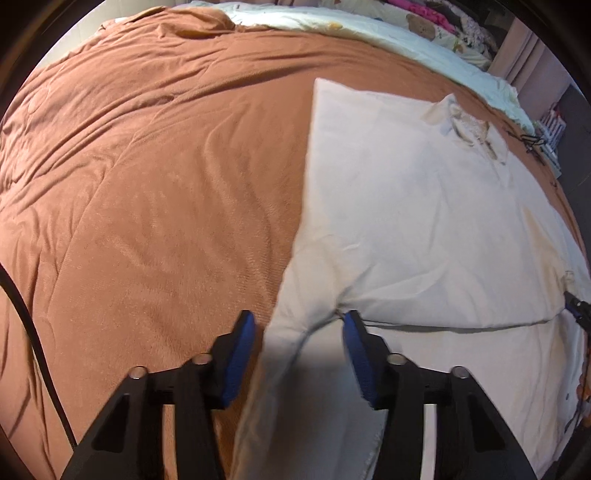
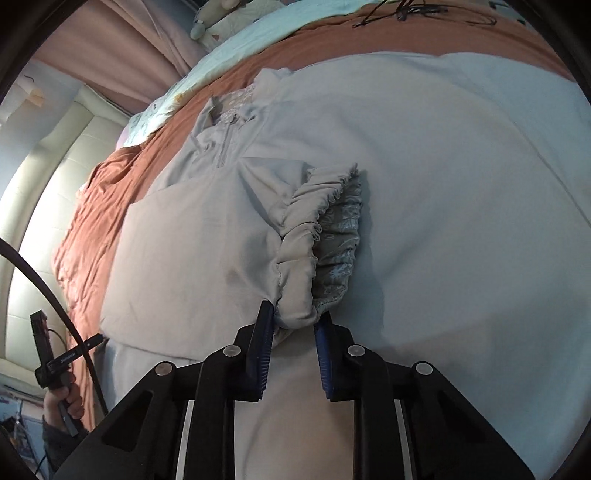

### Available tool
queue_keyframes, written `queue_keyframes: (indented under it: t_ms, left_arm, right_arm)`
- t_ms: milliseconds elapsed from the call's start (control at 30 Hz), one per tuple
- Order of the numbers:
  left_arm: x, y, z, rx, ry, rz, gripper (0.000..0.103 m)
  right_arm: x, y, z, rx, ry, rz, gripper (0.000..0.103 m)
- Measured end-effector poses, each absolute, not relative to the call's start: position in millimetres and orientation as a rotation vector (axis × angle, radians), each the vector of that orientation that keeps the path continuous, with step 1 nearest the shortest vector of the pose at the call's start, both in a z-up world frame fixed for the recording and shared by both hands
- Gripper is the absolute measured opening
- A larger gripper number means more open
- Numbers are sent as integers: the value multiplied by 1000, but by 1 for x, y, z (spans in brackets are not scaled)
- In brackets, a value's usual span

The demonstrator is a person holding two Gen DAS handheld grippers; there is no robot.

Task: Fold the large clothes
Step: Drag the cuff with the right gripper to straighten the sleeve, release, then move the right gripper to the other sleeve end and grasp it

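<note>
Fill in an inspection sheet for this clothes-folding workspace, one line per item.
Surface: rust-brown quilted bedspread, wrinkled.
Job's things: pale grey zip-collar jacket spread flat; elastic-cuffed sleeve folded across its front.
Clutter: black wire hangers at the far edge.
Grippers: left gripper open astride a sleeve; right gripper shut on the cuff.
Cables: black cable beside the bed.
Surroundings: pale printed blanket, pink curtain, cream padded headboard.
</note>
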State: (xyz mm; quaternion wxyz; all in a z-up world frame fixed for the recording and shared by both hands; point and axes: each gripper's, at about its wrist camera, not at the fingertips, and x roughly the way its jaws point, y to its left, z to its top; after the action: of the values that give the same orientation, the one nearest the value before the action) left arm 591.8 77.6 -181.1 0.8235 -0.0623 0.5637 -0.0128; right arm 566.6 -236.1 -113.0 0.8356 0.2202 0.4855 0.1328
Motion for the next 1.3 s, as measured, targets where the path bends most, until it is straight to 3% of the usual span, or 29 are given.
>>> queue_keyframes:
  t_ms: [400,433,533,1033,1200,1300]
  left_arm:
    - [591,81,-187,-148,1206,13,44]
    - [588,81,-183,-144,1208,24,44]
    - [581,84,-171,-130,1197,46,44]
    - [582,14,-122,-117,1138,-93,47]
    - [588,-28,-117,-104,1122,-165,56]
    - [592,-50,-116,-111,1116,-201,57]
  right_arm:
    - [565,-215,-110,389,1053,263,22]
    - [562,-215,-107,386,1050,266,28]
    - [546,-229,-93,403,1003,272,72]
    - [449,-387,-38,474,787,8,73]
    - [418,-444,-29,511,725,-123,73]
    - [405,-472,-27,532,699,-193,73]
